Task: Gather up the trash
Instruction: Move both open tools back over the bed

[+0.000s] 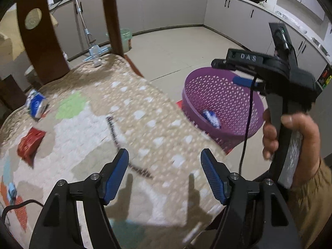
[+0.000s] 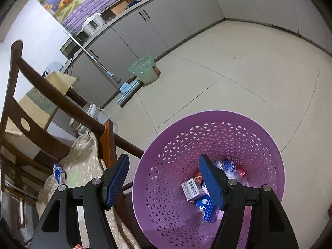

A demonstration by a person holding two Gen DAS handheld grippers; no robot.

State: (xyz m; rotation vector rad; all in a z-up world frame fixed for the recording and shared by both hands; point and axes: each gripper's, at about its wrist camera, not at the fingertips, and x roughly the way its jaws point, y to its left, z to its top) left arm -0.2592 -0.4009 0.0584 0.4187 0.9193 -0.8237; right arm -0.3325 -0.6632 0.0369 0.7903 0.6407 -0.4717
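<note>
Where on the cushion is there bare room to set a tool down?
Free: the cushion between the red packet and its basket-side edge, ahead of the left tool. Crowded: the far-left side, with the blue carton and red packet.

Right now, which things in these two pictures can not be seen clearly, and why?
- Red packet on the quilted cover, left wrist view: motion blur, print unreadable.
- Blue-white carton, same view: blurred.
- Trash in the purple basket, right wrist view: partly hidden behind the right gripper.
- Basket bottom, left wrist view: cut off by the cover's edge.
</note>
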